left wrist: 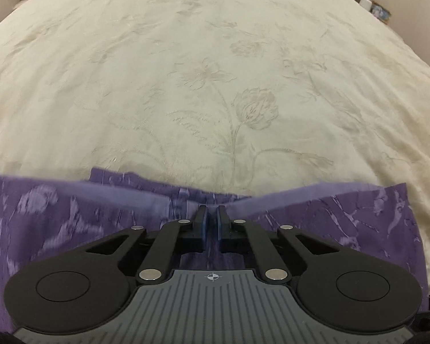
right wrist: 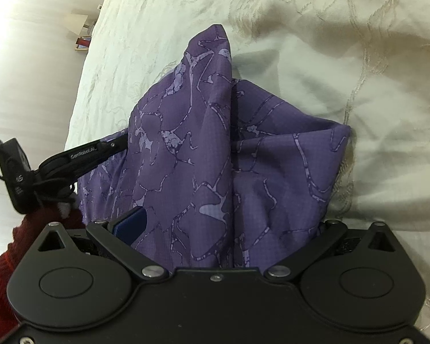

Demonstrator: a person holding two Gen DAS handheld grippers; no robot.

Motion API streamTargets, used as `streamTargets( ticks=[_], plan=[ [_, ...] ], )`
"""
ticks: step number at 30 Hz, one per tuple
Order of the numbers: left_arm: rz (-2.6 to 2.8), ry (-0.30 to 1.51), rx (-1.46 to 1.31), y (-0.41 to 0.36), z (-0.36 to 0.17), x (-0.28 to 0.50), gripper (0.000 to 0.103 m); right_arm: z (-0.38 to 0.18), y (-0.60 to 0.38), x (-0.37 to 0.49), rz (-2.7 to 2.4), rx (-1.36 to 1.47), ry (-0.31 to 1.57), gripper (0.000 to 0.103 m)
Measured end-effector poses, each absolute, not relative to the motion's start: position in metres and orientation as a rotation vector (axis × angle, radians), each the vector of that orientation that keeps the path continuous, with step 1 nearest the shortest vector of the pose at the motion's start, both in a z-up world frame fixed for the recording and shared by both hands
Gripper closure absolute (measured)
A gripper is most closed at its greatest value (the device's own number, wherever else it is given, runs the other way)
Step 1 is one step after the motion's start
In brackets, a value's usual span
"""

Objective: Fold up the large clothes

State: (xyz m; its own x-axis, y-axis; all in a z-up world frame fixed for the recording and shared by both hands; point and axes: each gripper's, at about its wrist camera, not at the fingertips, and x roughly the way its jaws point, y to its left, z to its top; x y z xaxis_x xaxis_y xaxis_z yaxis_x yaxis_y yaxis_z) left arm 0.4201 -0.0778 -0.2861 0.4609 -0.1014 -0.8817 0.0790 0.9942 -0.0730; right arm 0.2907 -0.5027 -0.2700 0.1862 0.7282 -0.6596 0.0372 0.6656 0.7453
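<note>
left gripper (left wrist: 212,220) clenched on the far edge of the purple patterned garment (left wrist: 71,223), pads nearly meeting with cloth pinched between. right gripper (right wrist: 223,238) jaws wide, cloth bunched between them; can't tell if gripping. Garment on cream floral bedspread (left wrist: 215,71), near edge of bed, long axis left-right. Judgement: keep the pinch firm, lift both corners evenly

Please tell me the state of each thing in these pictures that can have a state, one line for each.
Left tongs: shut on an edge of the purple garment.
Right tongs: arms spread wide, cloth bunched between them; grip not clear.
Purple garment: bunched and raised, not yet folded flat.
Cream bedspread: spread out, lightly wrinkled.
</note>
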Motion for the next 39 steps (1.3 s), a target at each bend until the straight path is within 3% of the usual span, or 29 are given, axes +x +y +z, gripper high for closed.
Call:
streamTargets(
  ticks=[5, 13, 24, 25, 29, 32, 39],
  plan=[
    [-0.110, 1.040, -0.073, -0.070, -0.264, 0.407, 0.096, -0.272, -0.503, 0.290, 0.557, 0.721, 1.304, 0.000],
    [-0.111, 0.999, -0.126, -0.057, -0.239, 0.320, 0.096, -0.269, -0.499, 0.283, 0.580, 0.685, 1.266, 0.000],
    [-0.099, 1.038, -0.176, -0.050, -0.291, 0.296, 0.096, -0.259, -0.491, 0.280, 0.598, 0.615, 1.275, 0.000],
    [-0.099, 1.032, -0.197, -0.048, -0.292, 0.297, 0.097, -0.258, -0.489, 0.281, 0.597, 0.599, 1.285, 0.005],
    [-0.110, 0.998, -0.259, -0.040, -0.298, 0.290, 0.097, -0.248, -0.484, 0.286, 0.621, 0.580, 1.330, 0.069],
    [-0.118, 0.978, -0.306, -0.034, -0.300, 0.285, 0.097, -0.228, -0.479, 0.289, 0.629, 0.592, 1.346, 0.076],
    [-0.173, 0.967, -0.355, -0.015, -0.296, 0.245, 0.096, -0.158, -0.457, 0.287, 0.701, 0.716, 1.272, 0.077]
  ],
)
